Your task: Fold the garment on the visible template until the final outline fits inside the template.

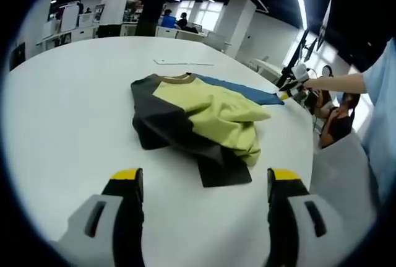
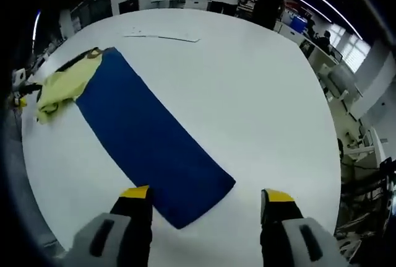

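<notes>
A crumpled garment [image 1: 201,121], yellow-green with dark grey sleeves and a tan collar, lies bunched on a white bench [image 1: 68,112] in the left gripper view, covering part of a blue template [image 1: 244,90]. From this angle the template shows as a narrow strip running out from behind the garment. How the garment's underside is folded cannot be made out.

In the right gripper view the blue template [image 2: 154,140] stretches long and flat across the bench [image 2: 247,93], with the garment [image 2: 62,87] heaped at its far end near the picture's left edge, partly cut off there.

The left tongs [image 1: 205,186] stand wide open just short of the garment's dark lower edge, yellow-tipped jaws apart, gripping nothing and touching no cloth. The right tongs [image 2: 205,202] are likewise wide open and empty, poised over the template's near corner; whether the left jaw touches the blue sheet cannot be told.

The right tongs [image 1: 296,81] also appear at the far side of the left gripper view, held by a person's hand [image 1: 315,83] at the end of an outstretched arm, beyond the template's end.

A thin pale strip [image 1: 182,62] lies on the bench beyond the garment. People stand in the background [image 1: 117,4], indistinct.
</notes>
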Tool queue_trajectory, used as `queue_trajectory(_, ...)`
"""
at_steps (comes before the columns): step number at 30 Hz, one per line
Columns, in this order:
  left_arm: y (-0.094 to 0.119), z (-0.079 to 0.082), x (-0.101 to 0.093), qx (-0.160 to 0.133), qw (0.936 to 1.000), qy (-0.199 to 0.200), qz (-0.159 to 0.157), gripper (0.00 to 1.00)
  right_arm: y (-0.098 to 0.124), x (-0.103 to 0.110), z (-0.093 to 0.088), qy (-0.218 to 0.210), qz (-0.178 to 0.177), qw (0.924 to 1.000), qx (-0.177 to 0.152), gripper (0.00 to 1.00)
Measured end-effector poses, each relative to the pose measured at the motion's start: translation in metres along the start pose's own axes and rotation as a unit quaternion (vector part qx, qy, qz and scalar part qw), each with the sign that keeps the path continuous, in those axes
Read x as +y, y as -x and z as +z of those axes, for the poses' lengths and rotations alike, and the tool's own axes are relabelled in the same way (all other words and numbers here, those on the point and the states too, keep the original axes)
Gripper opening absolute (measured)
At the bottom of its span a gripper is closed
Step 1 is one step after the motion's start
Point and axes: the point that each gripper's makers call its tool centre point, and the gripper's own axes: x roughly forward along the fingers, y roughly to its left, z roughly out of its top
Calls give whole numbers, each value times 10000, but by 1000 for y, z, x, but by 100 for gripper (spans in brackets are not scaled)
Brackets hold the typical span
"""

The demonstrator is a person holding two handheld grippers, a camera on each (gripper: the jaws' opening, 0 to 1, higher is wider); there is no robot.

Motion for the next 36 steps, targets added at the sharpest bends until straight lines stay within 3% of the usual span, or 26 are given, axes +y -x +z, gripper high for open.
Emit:
queue_trajectory(3,1,-1,-1,-10,10000,-10,-4,79,6,12,3,167,109,9995,-243,92)
queue_trajectory(5,2,-1,-2,-14,10000,-15,-7,79,11,20,15,185,193,9977,-616,100)
queue_trajectory(6,3,-1,-3,-19,10000,-22,-5,79,13,27,16,178,340,9972,-647,100)
queue_trajectory(16,2,-2,-11,-103,9999,2,-65,76,32,60,35,485,452,9928,-997,100)
queue_trajectory(25,-9,-12,-27,-108,9999,112,-74,57,42,87,40,636,641,9889,-1177,100)
queue_trajectory(29,-18,-18,-38,-121,9997,192,-130,57,48,95,43,645,708,9872,-1277,99)
queue_trajectory(32,-23,-24,-41,34,10000,-49,19,50,53,101,45,677,759,9860,-1319,99)
queue_trajectory(36,-25,-16,-52,-135,9997,-215,-46,44,56,104,48,655,794,9849,-1393,98)
